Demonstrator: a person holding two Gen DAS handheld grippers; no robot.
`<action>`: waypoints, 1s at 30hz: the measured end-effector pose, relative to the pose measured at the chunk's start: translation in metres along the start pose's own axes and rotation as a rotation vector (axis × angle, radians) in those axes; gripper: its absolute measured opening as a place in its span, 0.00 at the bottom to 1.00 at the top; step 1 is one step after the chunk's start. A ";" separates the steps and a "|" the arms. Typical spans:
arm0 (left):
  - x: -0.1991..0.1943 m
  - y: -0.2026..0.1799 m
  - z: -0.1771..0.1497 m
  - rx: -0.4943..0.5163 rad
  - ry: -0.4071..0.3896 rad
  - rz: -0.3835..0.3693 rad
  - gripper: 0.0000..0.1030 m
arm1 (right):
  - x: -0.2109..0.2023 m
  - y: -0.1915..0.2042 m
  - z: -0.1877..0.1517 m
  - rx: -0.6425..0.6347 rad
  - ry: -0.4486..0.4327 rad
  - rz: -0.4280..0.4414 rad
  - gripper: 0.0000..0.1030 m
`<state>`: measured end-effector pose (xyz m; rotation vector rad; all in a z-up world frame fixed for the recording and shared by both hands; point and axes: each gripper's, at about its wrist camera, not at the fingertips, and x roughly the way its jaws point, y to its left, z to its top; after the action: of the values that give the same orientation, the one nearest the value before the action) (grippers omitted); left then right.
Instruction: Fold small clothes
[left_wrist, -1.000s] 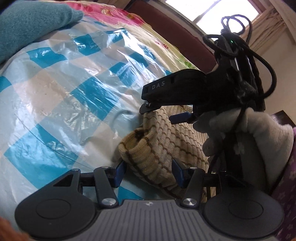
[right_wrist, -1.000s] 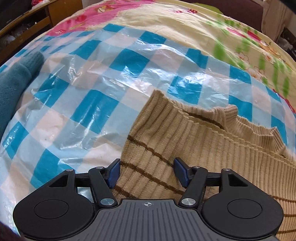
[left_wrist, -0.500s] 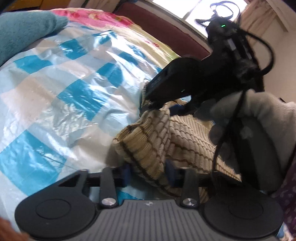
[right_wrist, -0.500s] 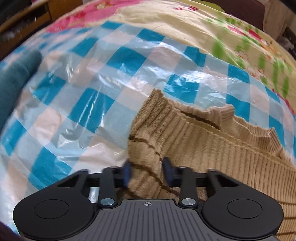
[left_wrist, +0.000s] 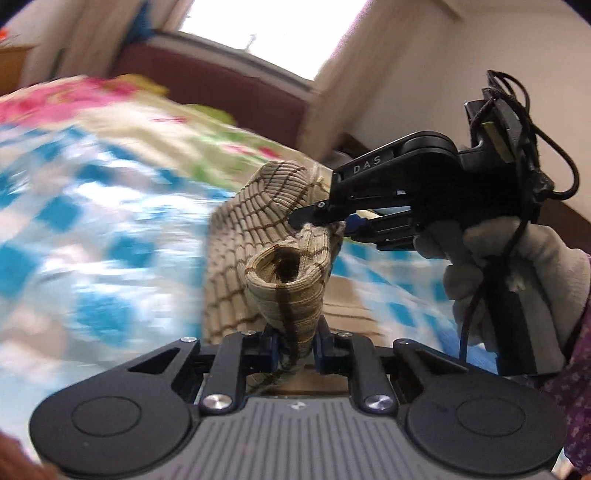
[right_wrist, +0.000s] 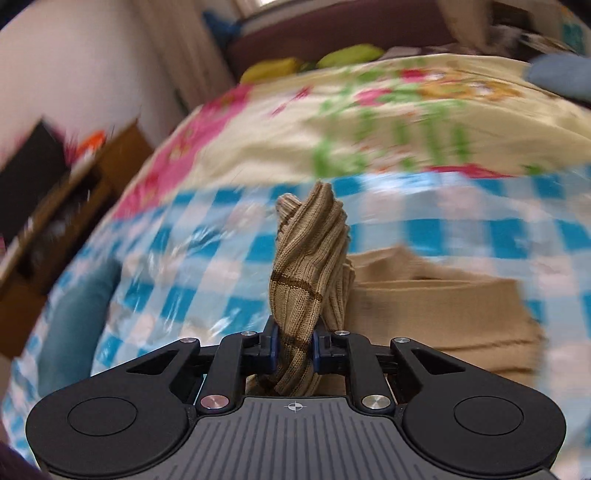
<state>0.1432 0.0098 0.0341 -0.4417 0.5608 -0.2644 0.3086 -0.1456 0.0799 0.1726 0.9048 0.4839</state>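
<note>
Above blue-checked plastic sheet (right_wrist: 229, 258), one tan ribbed sweater (right_wrist: 306, 273), both claws, left (left_wrist: 295, 349) and right (right_wrist: 293, 347), clamped on it.

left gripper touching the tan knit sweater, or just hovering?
Touching. The left wrist view shows the left gripper with both blue pads closed on a bunched fold of the tan knit sweater, no gap either side.

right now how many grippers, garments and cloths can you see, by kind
grippers: 2, left gripper and right gripper, fingers of both shut on the sweater
knitted tan garments: 1, striped sweater
teal cloths: 1, teal cloth at the sheet's left edge
checked plastic sheets: 1, checked sheet
total: 5
</note>
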 end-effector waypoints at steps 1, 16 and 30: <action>0.009 -0.013 -0.002 0.029 0.015 -0.017 0.21 | -0.009 -0.017 -0.002 0.025 -0.015 -0.004 0.15; 0.091 -0.101 -0.050 0.324 0.208 0.019 0.21 | 0.001 -0.160 -0.053 0.320 0.011 0.052 0.21; 0.094 -0.140 -0.073 0.517 0.227 0.024 0.40 | -0.035 -0.153 -0.073 0.215 0.034 0.077 0.47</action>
<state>0.1620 -0.1704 0.0021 0.0977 0.6917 -0.4257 0.2834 -0.3005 0.0076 0.3973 0.9856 0.4615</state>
